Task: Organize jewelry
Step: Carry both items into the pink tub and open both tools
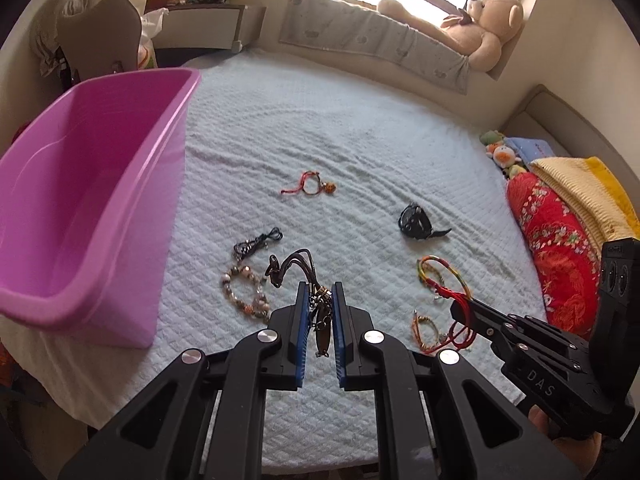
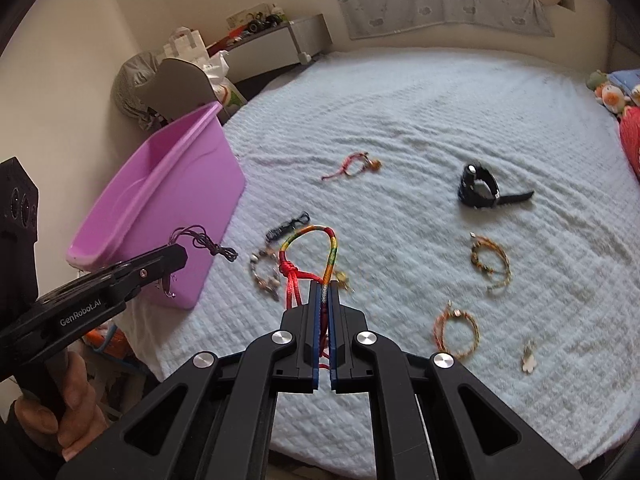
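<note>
Left gripper (image 1: 320, 292): jaws pinching a dark cord necklace (image 1: 298, 264) with metal pendant hanging between the pads, lifted off the bed (image 1: 320, 128). Right gripper (image 2: 326, 292): jaws pressed together on a rainbow cord bracelet (image 2: 310, 240), red knot and loop standing above the tips, clear of the bed. Pink bin (image 1: 92, 168): on the bed's left side, open top. Lying on the bedspread, apart from one another: red string bracelet (image 1: 308, 188), far centre; black watch (image 1: 416, 222), to the right; black cord piece (image 1: 256, 242) just beside a bead bracelet (image 1: 244, 292), near the bin; two orange woven bracelets (image 2: 490, 260) at right, pale charm (image 2: 528, 356) near the lower one. Teddy bear (image 1: 480, 28): on the window ledge.
</note>
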